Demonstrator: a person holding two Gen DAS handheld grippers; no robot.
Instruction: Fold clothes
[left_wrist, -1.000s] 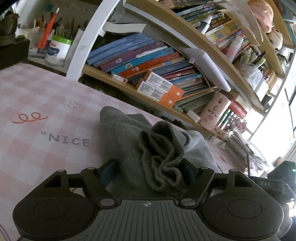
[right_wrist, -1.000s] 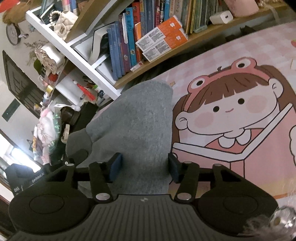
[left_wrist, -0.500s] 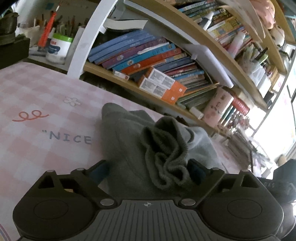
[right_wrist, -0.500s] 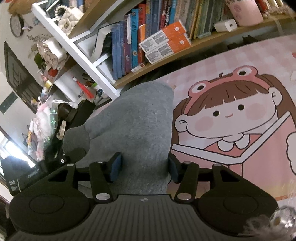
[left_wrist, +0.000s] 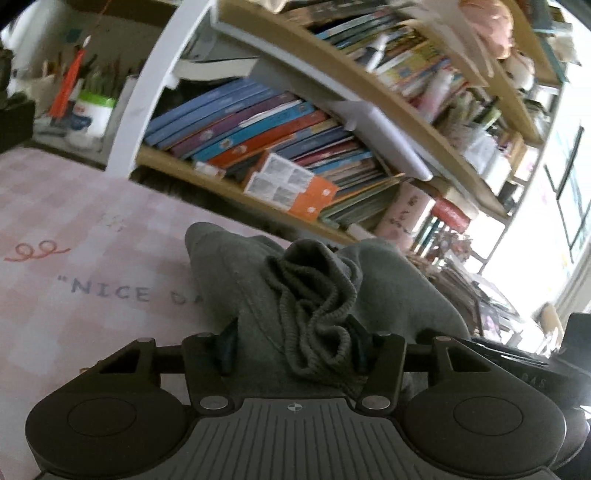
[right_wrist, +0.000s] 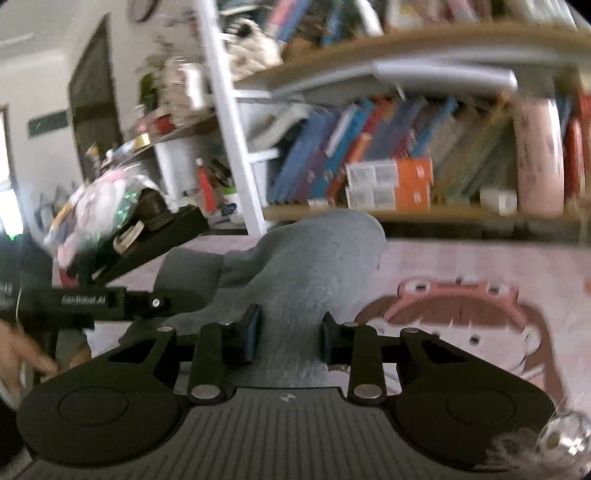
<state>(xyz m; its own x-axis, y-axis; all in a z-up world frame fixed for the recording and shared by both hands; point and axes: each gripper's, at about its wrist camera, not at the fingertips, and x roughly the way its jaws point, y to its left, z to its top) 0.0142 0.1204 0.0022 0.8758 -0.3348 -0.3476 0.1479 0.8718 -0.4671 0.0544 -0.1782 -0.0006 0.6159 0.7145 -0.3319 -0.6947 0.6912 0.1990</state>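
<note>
Grey garment on desk, pinched by closing left hand-held gripper and right hand-held gripper, apparently for folding.

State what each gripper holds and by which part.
Both have just been closing on the grey garment. The left gripper pinches its bunched ribbed cuff; the right gripper pinches a smooth fold at the near edge.

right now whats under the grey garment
The grey garment lies on a pink checked mat printed "NICE", with a cartoon girl beside it in the right wrist view. The mat beneath the cloth is covered, so nothing else shows there.
</note>
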